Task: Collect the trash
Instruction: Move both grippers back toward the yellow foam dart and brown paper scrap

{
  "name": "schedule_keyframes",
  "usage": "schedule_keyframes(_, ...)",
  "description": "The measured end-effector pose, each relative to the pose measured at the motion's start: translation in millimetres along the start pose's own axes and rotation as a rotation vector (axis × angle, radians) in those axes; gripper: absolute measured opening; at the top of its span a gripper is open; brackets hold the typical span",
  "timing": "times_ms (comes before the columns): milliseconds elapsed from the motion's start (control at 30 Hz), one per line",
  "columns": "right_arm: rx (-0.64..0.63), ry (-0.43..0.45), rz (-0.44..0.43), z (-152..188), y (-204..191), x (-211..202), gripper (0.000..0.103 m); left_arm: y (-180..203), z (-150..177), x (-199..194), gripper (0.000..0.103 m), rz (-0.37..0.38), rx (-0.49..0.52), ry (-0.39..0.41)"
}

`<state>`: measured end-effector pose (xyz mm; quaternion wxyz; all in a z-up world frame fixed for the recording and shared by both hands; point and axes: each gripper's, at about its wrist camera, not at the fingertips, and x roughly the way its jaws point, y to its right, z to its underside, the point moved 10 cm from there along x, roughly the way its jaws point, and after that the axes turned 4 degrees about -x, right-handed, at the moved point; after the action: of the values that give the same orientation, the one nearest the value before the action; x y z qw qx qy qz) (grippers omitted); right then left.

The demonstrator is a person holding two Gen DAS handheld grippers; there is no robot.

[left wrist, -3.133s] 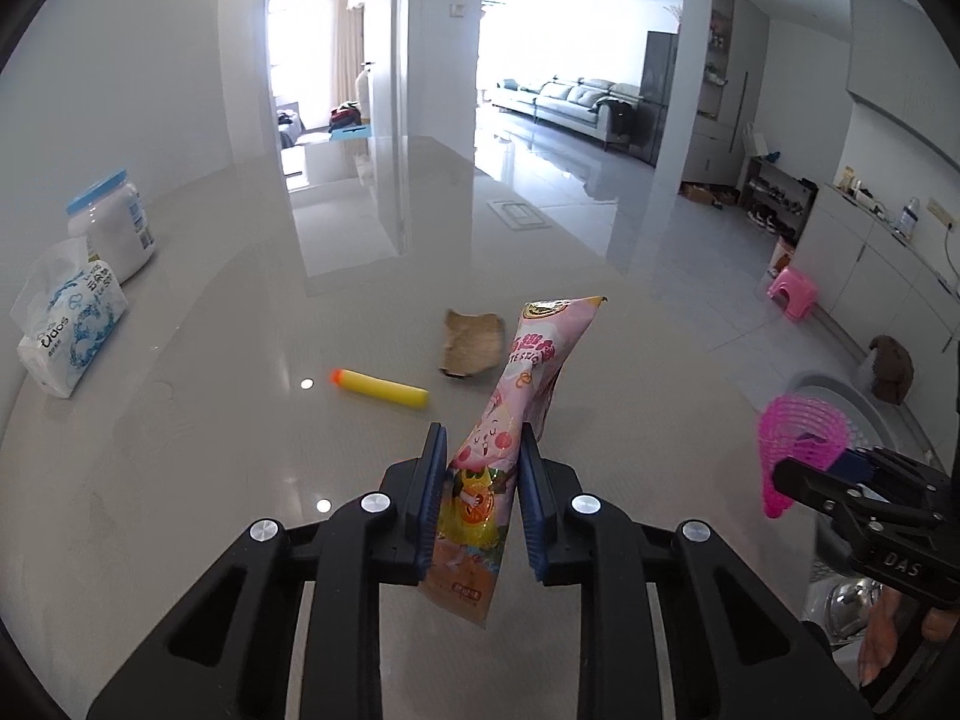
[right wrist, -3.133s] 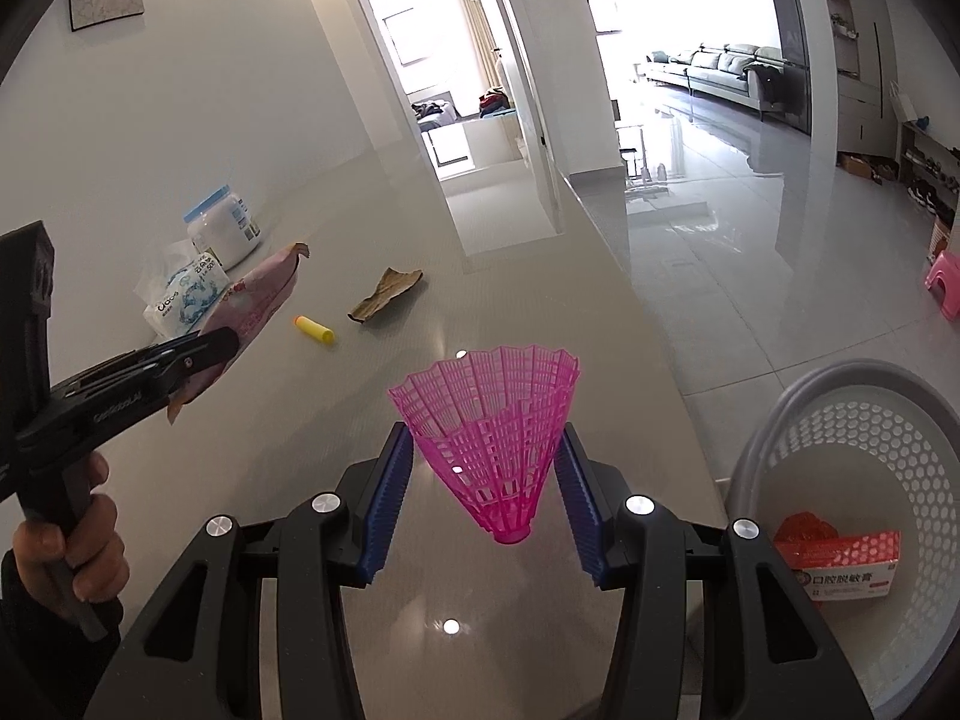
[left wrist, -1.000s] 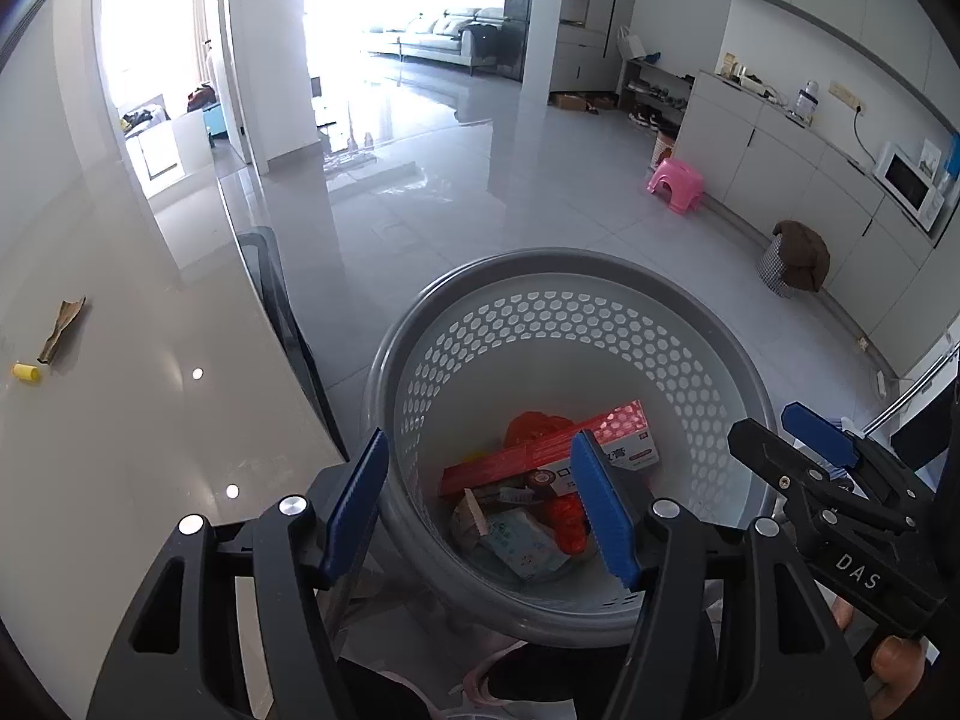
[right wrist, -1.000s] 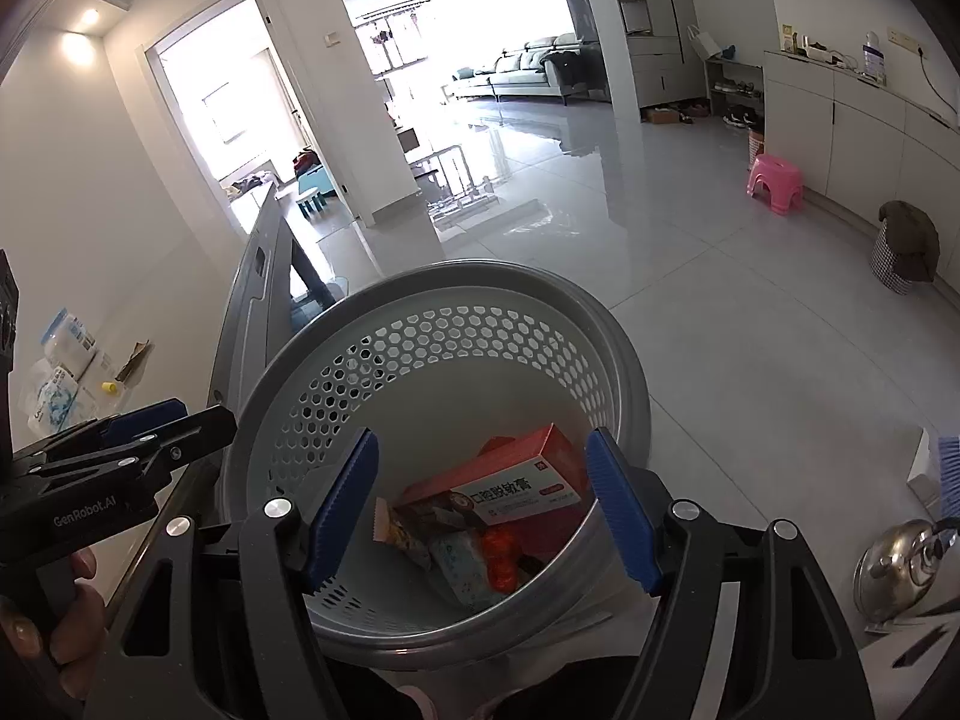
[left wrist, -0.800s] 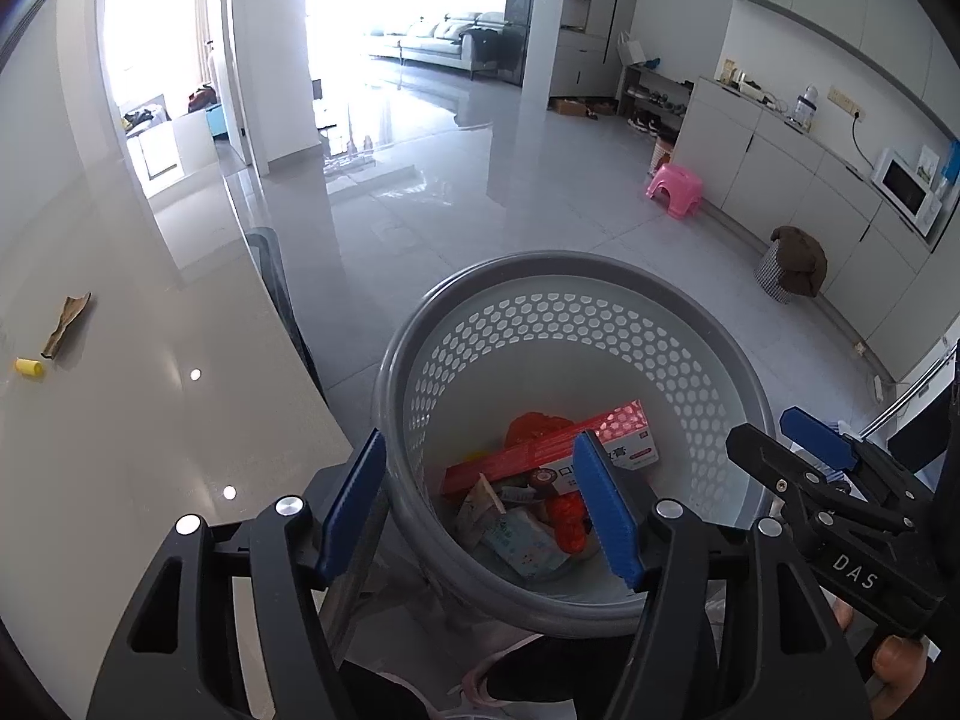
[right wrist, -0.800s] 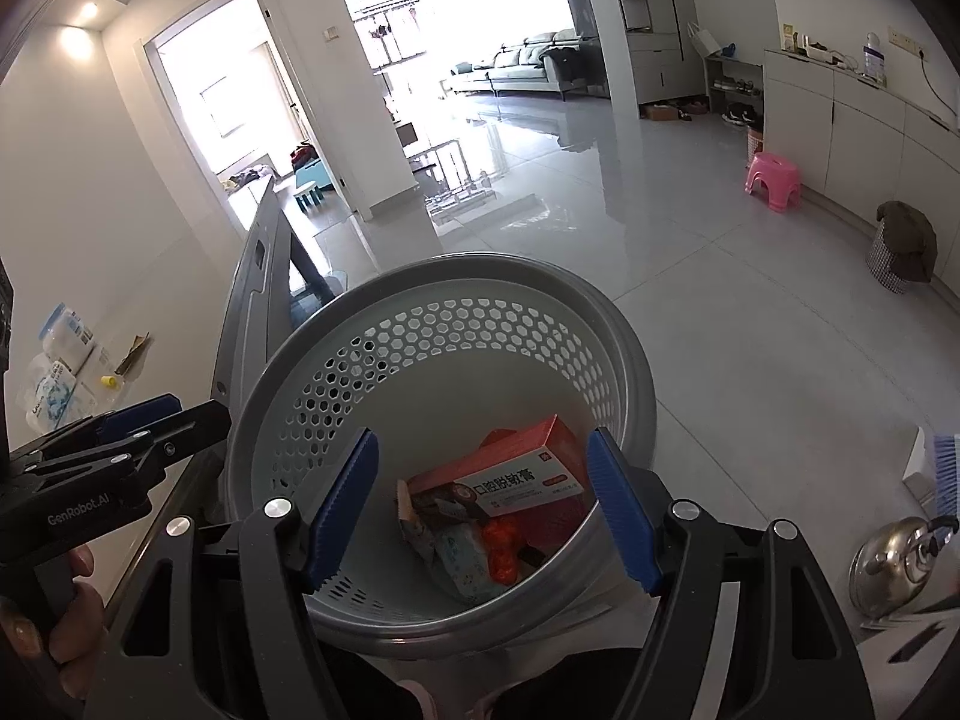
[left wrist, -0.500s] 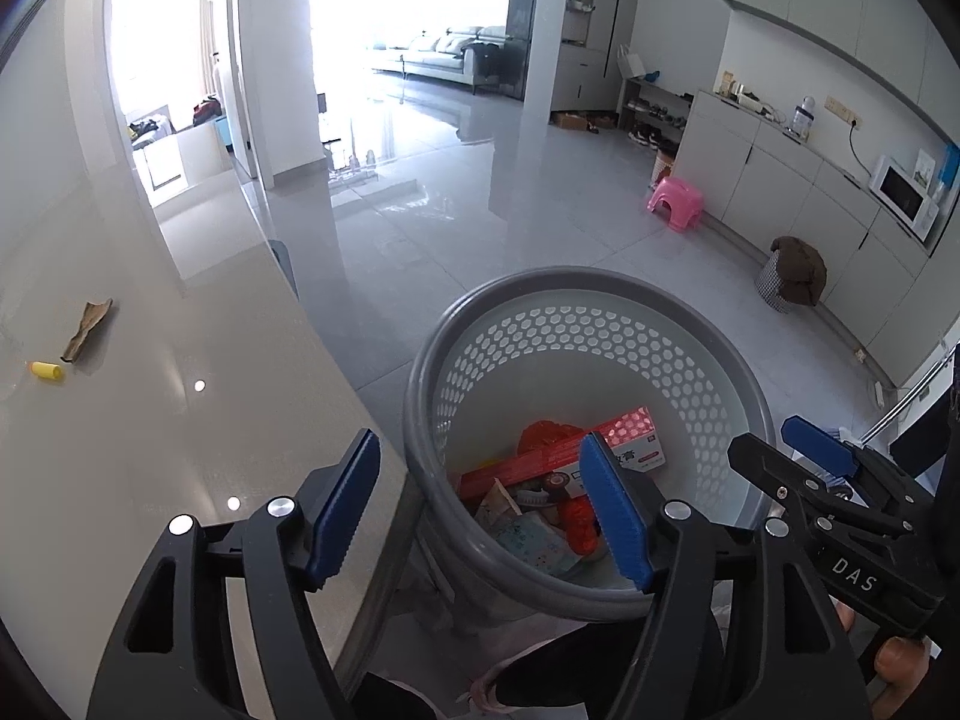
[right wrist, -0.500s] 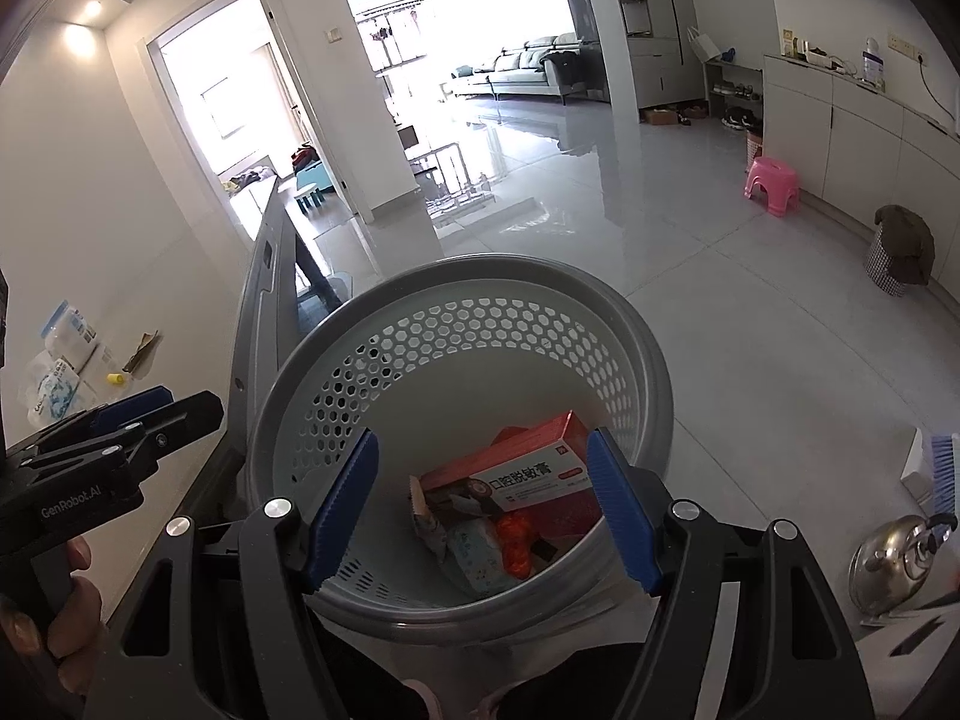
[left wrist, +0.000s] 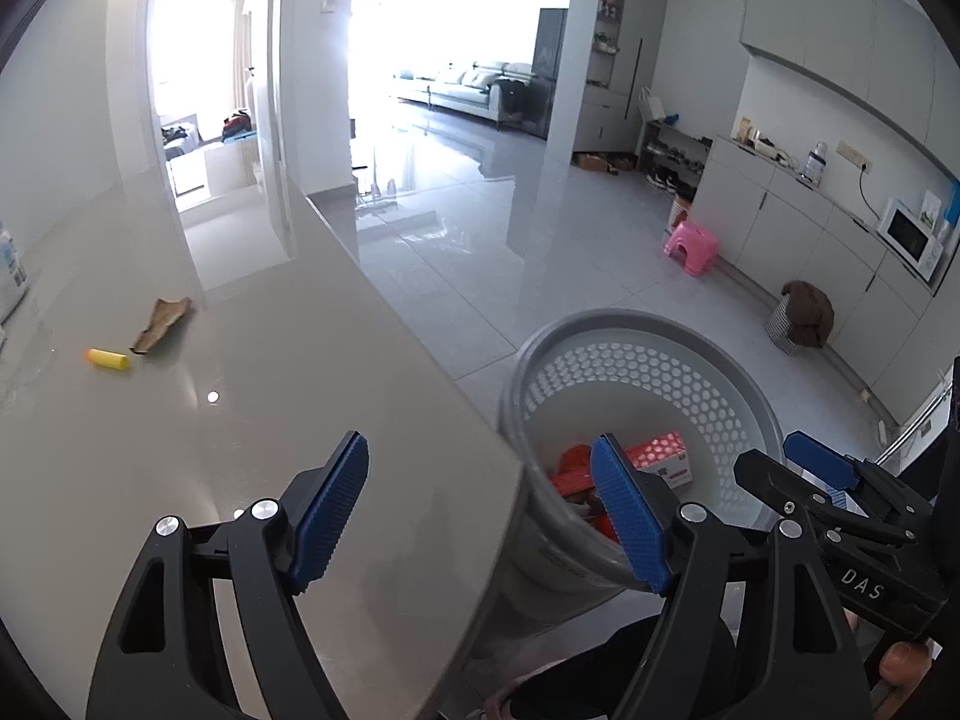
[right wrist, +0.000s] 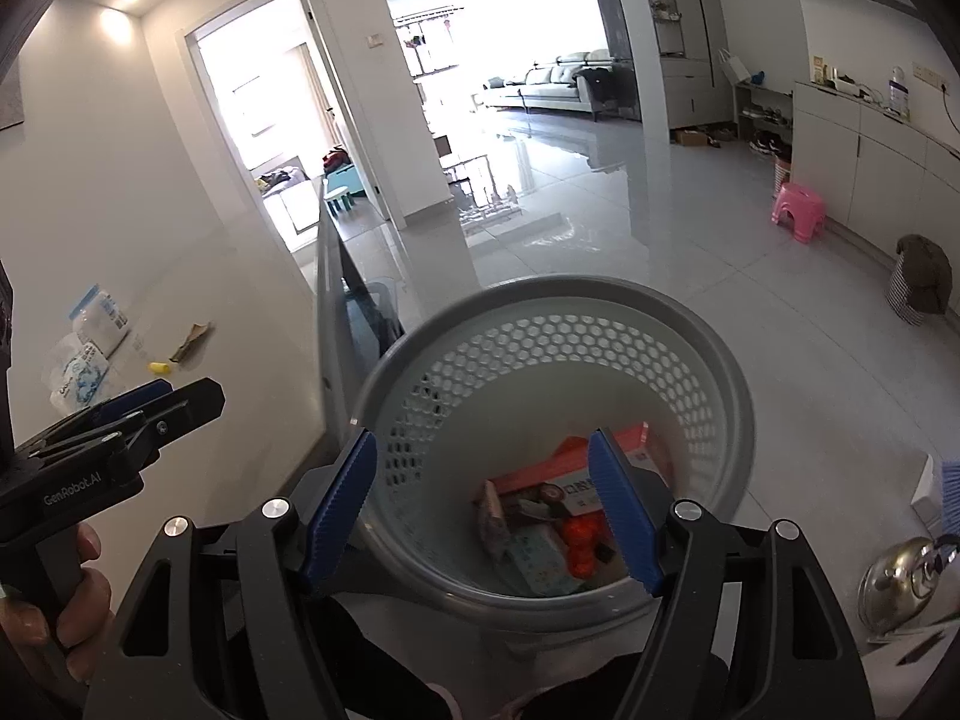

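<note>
A grey perforated basket (right wrist: 540, 291) stands on the floor beside the table's corner and holds a red box (right wrist: 576, 468), a pale wrapper (right wrist: 540, 561) and other trash. My right gripper (right wrist: 480, 444) hangs open above the basket with nothing between its pads. My left gripper (left wrist: 479, 450) is over the table's corner, beside the basket (left wrist: 690, 384); its jaws are opening and nothing is between them. A yellow cylinder (left wrist: 108, 359) and a brown scrap (left wrist: 162, 324) lie far back on the table (left wrist: 300, 360).
A white jar (right wrist: 99, 315) and a tissue packet (right wrist: 75, 372) sit by the wall on the table. On the floor are a pink stool (left wrist: 693, 246) and a striped bin with brown cloth (left wrist: 804, 318). A metal lid (right wrist: 900, 570) is at the lower right.
Three seconds ago the left gripper held a pink wrapper and the right a pink shuttlecock; both are now empty. Over the last second both rose and shifted towards the table, and the left jaws widened.
</note>
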<state>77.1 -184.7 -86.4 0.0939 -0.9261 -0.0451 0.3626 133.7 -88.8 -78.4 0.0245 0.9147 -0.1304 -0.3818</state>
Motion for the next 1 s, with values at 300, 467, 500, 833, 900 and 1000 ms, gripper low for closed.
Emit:
schedule_keyframes(300,-0.083,0.019,-0.054,-12,-62,-1,0.072,-51,-2,-30,0.078,-0.032,-0.045,0.054)
schedule_keyframes(467,-0.123,0.022,-0.08,-19,-94,5,0.072,-81,1,-43,0.079,-0.053,-0.072,0.062)
schedule_keyframes(500,-0.126,0.023,-0.094,-21,-102,7,0.072,-87,1,-45,0.079,-0.059,-0.072,0.065)
schedule_keyframes(833,-0.18,-0.002,-0.166,-31,-167,37,0.074,-160,-3,-71,0.085,-0.148,-0.126,0.11)
schedule_keyframes(900,-0.196,-0.005,-0.174,-33,-179,43,0.075,-176,-4,-75,0.089,-0.17,-0.139,0.12)
schedule_keyframes(1000,-0.217,-0.009,-0.187,-37,-194,52,0.075,-199,-5,-81,0.09,-0.203,-0.161,0.135)
